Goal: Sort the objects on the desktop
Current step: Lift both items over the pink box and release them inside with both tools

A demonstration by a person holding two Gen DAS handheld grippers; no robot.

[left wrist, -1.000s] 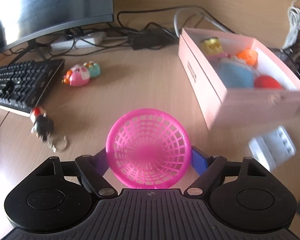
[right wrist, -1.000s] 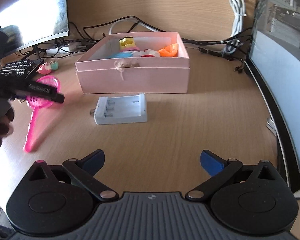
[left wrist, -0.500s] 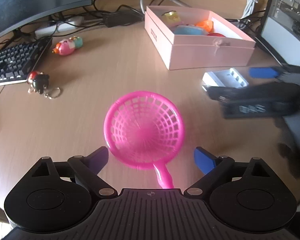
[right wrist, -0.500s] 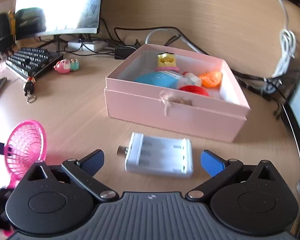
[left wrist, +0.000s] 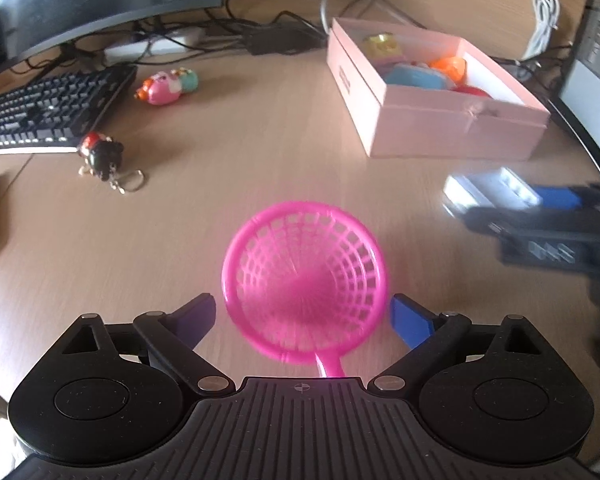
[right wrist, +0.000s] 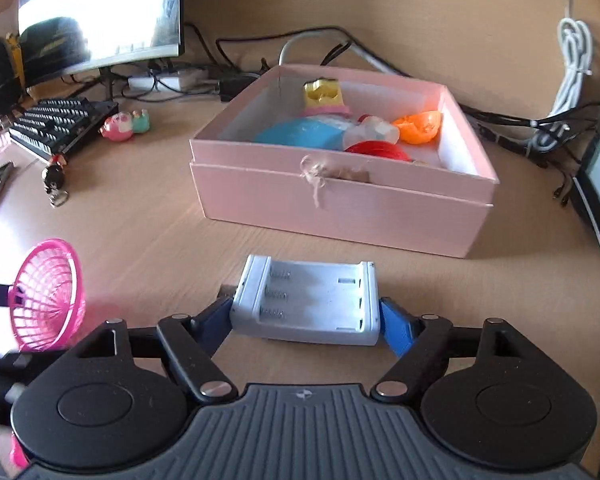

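A pink mesh scoop (left wrist: 306, 276) lies between the open fingers of my left gripper (left wrist: 303, 316), with its handle running back under the gripper body; the fingers stand apart from its rim. The scoop also shows in the right wrist view (right wrist: 46, 294). A white battery charger (right wrist: 308, 304) lies on the desk between the fingers of my right gripper (right wrist: 306, 320), which stand at its two ends. The charger also shows blurred in the left wrist view (left wrist: 488, 192). The open pink box (right wrist: 340, 200) holds several toys and stands just beyond the charger.
A pink and green toy (left wrist: 168, 86), a black keychain figure (left wrist: 102, 154) and a black keyboard (left wrist: 48, 110) lie at the left. A monitor (right wrist: 96, 12) and cables run along the back. A second screen (left wrist: 592, 52) stands at the right.
My right gripper has moved forward and down until the charger sits between its fingers. My left gripper has shifted a little around the scoop, which still lies between its open fingers.
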